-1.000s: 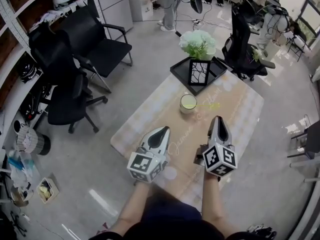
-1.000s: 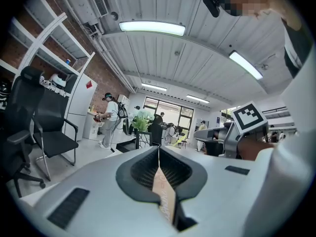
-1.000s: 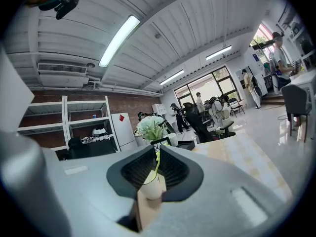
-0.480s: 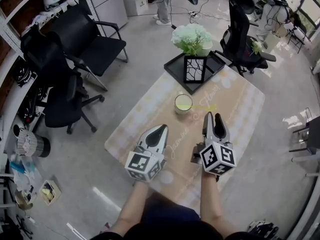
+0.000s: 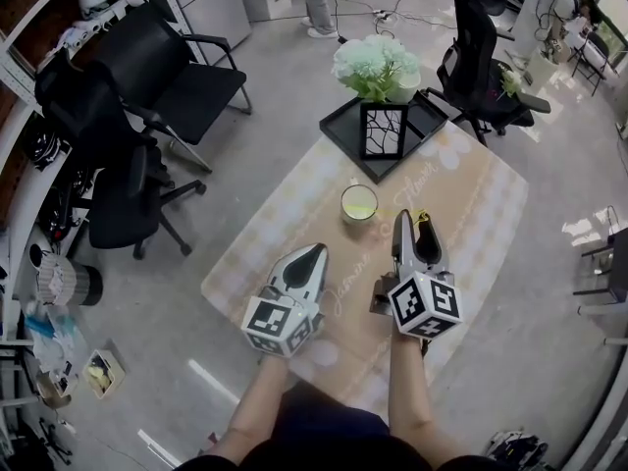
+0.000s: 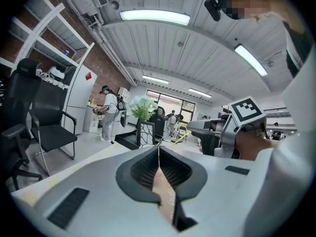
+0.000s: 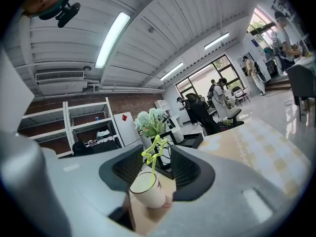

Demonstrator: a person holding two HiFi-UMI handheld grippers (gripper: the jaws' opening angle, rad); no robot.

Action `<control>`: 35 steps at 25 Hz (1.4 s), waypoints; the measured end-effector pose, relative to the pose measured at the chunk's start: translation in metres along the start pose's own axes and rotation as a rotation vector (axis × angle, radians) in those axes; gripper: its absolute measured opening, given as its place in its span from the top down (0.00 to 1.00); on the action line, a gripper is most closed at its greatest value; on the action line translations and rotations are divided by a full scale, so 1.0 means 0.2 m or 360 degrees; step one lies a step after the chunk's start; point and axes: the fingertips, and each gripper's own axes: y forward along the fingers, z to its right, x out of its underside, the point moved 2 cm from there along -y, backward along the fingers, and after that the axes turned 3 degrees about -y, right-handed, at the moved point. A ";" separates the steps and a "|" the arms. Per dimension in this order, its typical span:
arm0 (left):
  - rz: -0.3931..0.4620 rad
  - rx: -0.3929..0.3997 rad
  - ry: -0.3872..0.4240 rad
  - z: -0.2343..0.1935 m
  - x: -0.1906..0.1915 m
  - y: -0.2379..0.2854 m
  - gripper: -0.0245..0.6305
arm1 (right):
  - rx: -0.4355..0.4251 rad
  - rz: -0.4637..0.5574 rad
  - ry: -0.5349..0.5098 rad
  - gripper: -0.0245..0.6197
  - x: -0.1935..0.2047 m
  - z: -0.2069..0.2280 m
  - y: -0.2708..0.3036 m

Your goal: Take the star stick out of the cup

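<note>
Star stick (image 7: pixel 153 153) leaning in cup (image 7: pixel 147 191) on tabletop (image 5: pixel 476 199). Right gripper (image 5: pixel 412 222) just short of cup, jaws wide, just opened, nothing gripped. Left gripper (image 5: pixel 314 256) closed, empty.

Cursive lettering (image 5: pixel 345 281) running across the tablecloth (image 5: pixel 471 194), too blurred for reading; nothing else legible.

Bright ceiling-lit frames, fisheye-warped edges

Bare tabletop (image 5: pixel 289 226) lay open on near side of cup (image 5: pixel 359 204) — easy way in. Beyond cup, black tray (image 5: pixel 342 137), frame (image 5: pixel 383 130), flowers (image 5: pixel 376 67) crowded far end.
</note>
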 end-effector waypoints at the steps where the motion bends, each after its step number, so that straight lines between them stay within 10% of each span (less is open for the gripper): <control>1: -0.0002 -0.0003 -0.0003 0.00 0.00 0.00 0.94 | 0.0003 -0.0002 -0.0005 0.71 0.00 0.00 0.01; 11: -0.0002 -0.0066 0.0005 -0.07 0.00 -0.04 0.94 | 0.0060 0.0076 -0.0022 0.91 -0.03 0.04 0.02; 35: -0.0001 -0.0099 0.0020 -0.07 -0.01 -0.16 0.94 | -0.0030 0.0124 -0.0072 0.94 -0.13 -0.06 -0.03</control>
